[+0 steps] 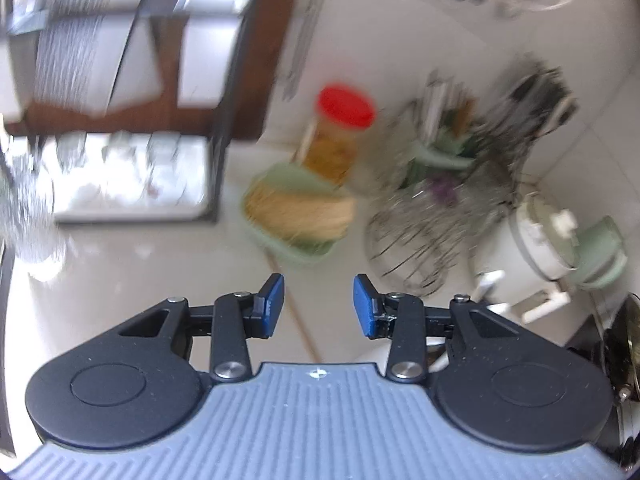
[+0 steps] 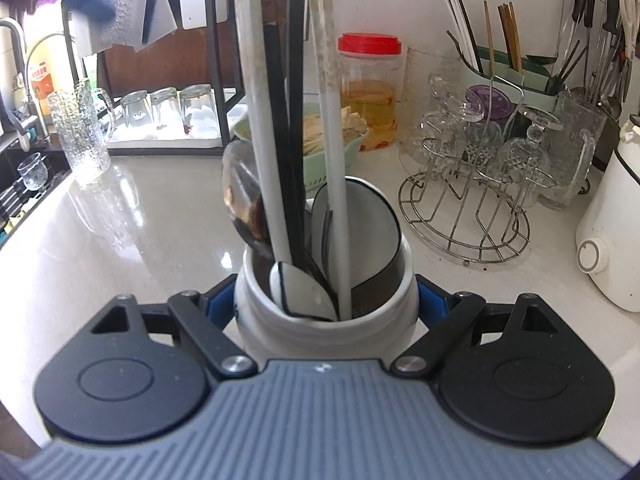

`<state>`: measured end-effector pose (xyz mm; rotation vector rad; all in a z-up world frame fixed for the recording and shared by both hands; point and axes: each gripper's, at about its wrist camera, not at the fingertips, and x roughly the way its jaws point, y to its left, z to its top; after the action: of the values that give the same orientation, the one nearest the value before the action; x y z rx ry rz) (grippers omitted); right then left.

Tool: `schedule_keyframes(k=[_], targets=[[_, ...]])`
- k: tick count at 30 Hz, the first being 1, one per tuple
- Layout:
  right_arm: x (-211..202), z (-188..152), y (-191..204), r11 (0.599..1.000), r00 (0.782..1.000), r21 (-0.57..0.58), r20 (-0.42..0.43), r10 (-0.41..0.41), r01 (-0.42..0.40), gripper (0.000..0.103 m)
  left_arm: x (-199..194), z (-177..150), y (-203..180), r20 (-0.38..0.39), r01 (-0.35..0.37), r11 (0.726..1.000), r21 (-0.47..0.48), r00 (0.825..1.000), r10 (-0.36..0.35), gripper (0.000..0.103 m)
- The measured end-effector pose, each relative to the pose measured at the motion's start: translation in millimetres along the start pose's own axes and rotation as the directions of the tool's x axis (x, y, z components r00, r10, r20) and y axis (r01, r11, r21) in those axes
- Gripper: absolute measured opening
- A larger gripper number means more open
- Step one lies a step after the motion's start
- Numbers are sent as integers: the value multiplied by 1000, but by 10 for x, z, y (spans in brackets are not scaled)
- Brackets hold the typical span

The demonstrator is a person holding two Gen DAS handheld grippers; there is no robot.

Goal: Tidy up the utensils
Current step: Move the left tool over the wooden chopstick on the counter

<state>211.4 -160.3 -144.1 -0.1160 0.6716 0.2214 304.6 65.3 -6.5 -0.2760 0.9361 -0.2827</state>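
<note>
**Right gripper clamping the utensil crock, left gripper hanging open over the counter**

The right gripper [image 2: 326,304] is holding a white ceramic crock [image 2: 280,320] between its blue pads [image 2: 430,300], one pad pressing each side of the crock's wall, with the crock sitting right against the gripper body. Standing in the crock are long-handled utensils [image 2: 336,208]: two pale handles, thin black handles between them, a spoon-shaped white head with dark edging lying low inside the rim, and a worn brown spoon bowl [image 2: 244,208] leaning out over the left edge. The crock is appearing over the pale countertop [image 2: 140,240]; whether its base is touching the surface is hidden by the gripper.

The left gripper [image 1: 319,306] is hanging with its blue fingers [image 1: 272,308] apart and nothing between them, over the same pale counter, and its view is blurring heavily.

Beyond the crock, a green basket [image 2: 352,148] of tan sticks is sitting just in front of a clear jar with a red lid [image 2: 369,46]. To the right, a wire rack [image 2: 464,216] is carrying upturned glassware, and behind it a green caddy [image 2: 516,76] is holding chopsticks upright. A white appliance [image 2: 612,240] is standing at the far right edge. To the left, upturned tumblers [image 2: 166,110] are resting on a tray under a dark-framed shelf, near a textured glass mug [image 2: 82,136] and the sink faucet [image 2: 12,40].
</note>
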Motion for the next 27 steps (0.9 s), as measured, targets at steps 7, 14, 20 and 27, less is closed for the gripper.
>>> schedule_keyframes(k=[7,14,20,27], targets=[[17,44,-26,1000,999,-13,-37,12,-12,90,859,-226,295,-139,4,997,-74,990,-14,43],[30,61,-47,1000,998,-10,-55,14,-15,90,1412,-405,267,-227,27,998,-63,973,-41,43],[-30,8,-70,1000,998,6,-59,-1,1,90,1723,-451,133,-254,30,1000,0,967,-30,42],[-64,-21,-93,1000,998,17,-64,-13,14,90,1929,-476,-28,-252,0,997,75,968,19,41]])
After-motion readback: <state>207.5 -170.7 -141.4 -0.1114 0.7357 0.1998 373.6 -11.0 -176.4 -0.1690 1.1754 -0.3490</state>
